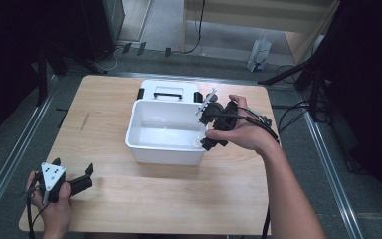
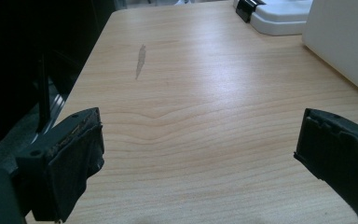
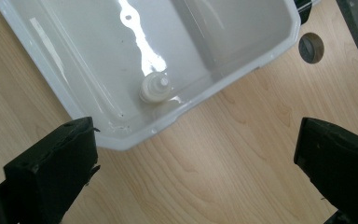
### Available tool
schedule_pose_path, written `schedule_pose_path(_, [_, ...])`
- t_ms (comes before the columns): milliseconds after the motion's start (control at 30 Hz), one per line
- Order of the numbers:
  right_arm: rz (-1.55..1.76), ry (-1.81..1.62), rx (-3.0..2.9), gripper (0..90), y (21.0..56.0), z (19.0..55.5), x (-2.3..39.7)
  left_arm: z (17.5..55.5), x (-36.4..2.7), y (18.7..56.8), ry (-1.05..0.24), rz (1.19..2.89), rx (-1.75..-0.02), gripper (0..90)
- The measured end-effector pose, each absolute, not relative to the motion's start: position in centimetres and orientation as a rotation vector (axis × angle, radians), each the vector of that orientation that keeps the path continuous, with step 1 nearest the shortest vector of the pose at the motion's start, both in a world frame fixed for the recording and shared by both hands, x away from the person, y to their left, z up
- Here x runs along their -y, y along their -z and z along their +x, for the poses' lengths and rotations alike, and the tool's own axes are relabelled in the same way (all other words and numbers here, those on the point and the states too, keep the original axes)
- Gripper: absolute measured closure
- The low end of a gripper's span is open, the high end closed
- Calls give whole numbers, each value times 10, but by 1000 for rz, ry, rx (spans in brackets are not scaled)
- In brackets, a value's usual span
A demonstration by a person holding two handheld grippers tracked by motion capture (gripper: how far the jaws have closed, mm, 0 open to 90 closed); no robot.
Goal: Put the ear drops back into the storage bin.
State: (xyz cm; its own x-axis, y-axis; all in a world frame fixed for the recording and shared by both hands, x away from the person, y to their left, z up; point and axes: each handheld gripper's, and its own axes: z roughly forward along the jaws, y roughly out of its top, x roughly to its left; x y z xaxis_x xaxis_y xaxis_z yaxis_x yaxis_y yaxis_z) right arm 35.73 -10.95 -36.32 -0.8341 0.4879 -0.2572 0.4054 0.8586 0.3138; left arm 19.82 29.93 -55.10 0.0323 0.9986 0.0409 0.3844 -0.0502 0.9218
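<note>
A white plastic bin (image 1: 144, 144) stands open in the middle of the wooden table. On its floor, close to one corner, lies a small white round cap-like piece (image 3: 155, 88). My right gripper (image 1: 205, 130) hangs over the bin's right rim, held by a hand, and its jaws stand wide open with nothing between them. In the right gripper view, my right gripper (image 3: 196, 158) looks down on the bin's corner (image 3: 121, 140) and bare wood. My left gripper (image 1: 72, 166) rests at the table's front left, open and holding nothing.
The bin's white lid (image 1: 169, 92) with black latches lies flat just behind it, also in the left gripper view as lid (image 2: 279, 16). A grey scuff (image 2: 140, 60) marks the wood at left. A round hole (image 3: 311, 47) sits in the tabletop beside the bin.
</note>
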Motion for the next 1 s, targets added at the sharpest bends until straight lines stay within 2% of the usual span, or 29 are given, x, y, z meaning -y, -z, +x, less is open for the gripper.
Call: schedule_pose_path(1000, [873,-355,-2655,0,429,317,194,198,-299,551,-1014,1549,-1450,14])
